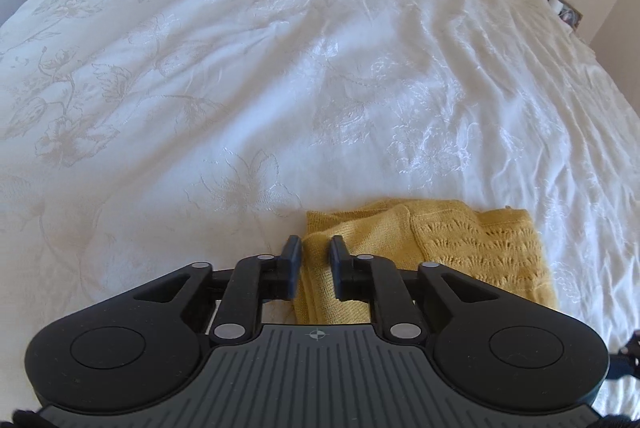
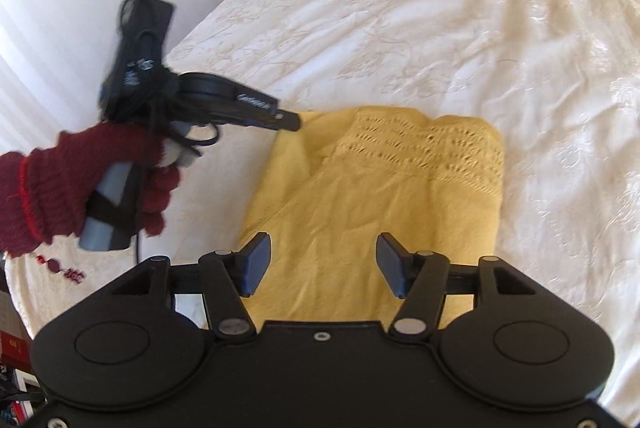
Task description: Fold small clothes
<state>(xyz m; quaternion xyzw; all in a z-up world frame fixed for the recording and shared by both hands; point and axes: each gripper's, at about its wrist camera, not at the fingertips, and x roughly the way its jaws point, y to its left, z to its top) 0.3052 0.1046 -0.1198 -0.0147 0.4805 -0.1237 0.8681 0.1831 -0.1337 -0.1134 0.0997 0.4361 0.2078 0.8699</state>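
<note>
The knit (image 2: 372, 204) is a yellow sweater-ish thing, already doubled over into a rough rectangle, sitting on the bed (image 1: 280, 68) near the lower edge of both views. Lower middle to right in the left wrist view, dead centre in the right one. It looks soft and floppy, light, with an open lacy band toward the far end, so I'd guess it stretches and snags easily if you pinch the holes. It'll probably drag on that embroidered cover too, rather than slide.

The left hand-held gripper (image 1: 316, 248) has its jaws narrowed to a small gap with yellow fabric showing between them, at the knit's left edge. Whether it's actually pinching or just straddling it, I can't tell. In the right view it shows up in the upper left, held by a red-gloved hand (image 2: 80, 184), tip touching the far left corner.

The right hand-held gripper (image 2: 323, 260) is wide open, holding nothing, hovering over the near end.

I'd grab at the plain-knit corners, not the lace, and lift both sides together so it doesn't sag.
</note>
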